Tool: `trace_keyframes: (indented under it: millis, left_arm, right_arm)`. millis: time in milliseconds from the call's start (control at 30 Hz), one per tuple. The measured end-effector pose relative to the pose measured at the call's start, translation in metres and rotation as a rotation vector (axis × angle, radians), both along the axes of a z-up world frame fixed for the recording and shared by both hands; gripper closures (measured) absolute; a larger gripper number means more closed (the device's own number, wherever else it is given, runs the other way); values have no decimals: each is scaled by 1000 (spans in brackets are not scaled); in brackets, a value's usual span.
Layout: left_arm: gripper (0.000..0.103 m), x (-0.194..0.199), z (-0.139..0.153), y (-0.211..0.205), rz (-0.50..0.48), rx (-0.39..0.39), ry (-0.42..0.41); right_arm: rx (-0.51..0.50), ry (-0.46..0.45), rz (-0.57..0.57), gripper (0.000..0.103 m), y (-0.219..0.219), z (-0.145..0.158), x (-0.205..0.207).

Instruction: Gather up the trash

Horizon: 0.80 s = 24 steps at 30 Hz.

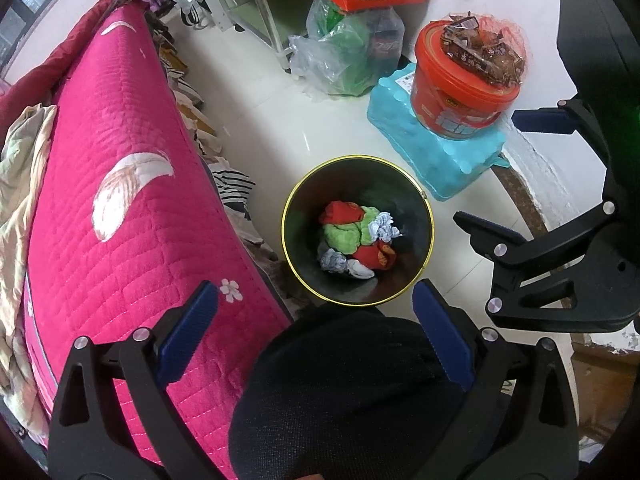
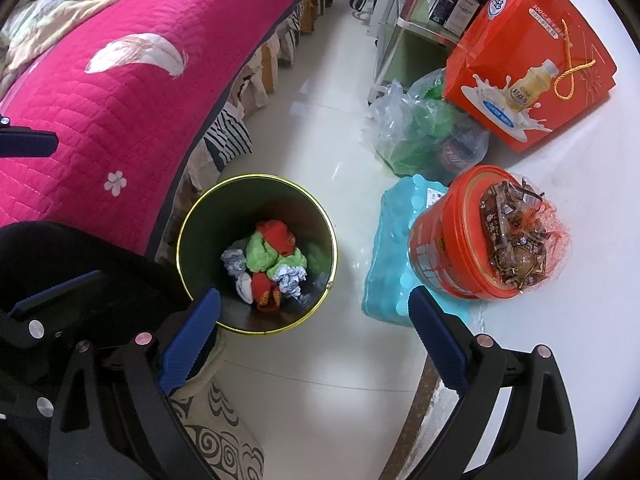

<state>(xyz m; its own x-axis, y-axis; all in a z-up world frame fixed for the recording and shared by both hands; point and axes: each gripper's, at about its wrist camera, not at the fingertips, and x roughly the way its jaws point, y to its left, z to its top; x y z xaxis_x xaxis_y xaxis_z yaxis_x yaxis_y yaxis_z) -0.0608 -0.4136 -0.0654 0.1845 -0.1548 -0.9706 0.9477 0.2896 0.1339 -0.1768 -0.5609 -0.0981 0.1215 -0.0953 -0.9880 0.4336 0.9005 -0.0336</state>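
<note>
A dark round bin with a yellow rim stands on the pale floor beside the bed; it also shows in the right wrist view. Inside lie crumpled red, green and white trash pieces, also seen in the right wrist view. My left gripper is open and empty, above the near side of the bin. My right gripper is open and empty, just this side of the bin; it shows at the right of the left wrist view.
A pink quilted bed runs along the left. A red tub topped with bagged snacks sits on a turquoise pack. Plastic bags, a red gift box and a shelf stand behind. A patterned rug lies near.
</note>
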Motion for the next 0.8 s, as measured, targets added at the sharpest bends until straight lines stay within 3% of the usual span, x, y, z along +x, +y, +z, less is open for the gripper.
trace_keyframes:
  millis: [800]
  left_arm:
    - [7,3,-1,1,16,5,-58]
  right_arm:
    - [1,11,-3,12,0,7,-1]
